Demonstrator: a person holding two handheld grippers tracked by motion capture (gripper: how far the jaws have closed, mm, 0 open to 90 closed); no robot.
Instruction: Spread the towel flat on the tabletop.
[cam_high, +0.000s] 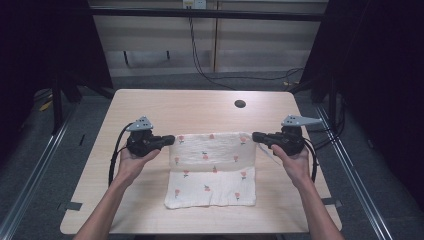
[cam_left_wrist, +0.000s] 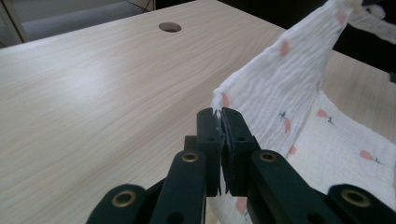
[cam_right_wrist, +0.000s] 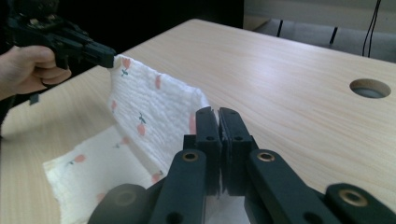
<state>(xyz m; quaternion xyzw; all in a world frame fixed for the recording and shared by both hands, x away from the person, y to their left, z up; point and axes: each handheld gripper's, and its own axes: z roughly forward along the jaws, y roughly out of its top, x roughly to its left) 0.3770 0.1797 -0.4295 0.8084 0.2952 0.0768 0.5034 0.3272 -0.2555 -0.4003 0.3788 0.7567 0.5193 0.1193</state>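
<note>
One pale wooden surface is carrying everything, with a round hole near its far edge. Lying across the middle, nearer the person than that hole, is a white cloth printed with small red and green motifs. Its long axis is running left to right, parallel to the surface's far edge. The near half is lying flat, while the far half is being lifted off the surface, sloping up from the fold line toward the hole's side, with the raised edge stretched taut between both hands.

The left claw is pinching the raised left corner, its jaws pressed together on the fabric and pointing inward toward the cloth's middle. The right claw is clamping the raised right corner likewise, aimed back at the left one. In the right gripper view, the cloth is hanging from the left claw down toward the flat half.
</note>
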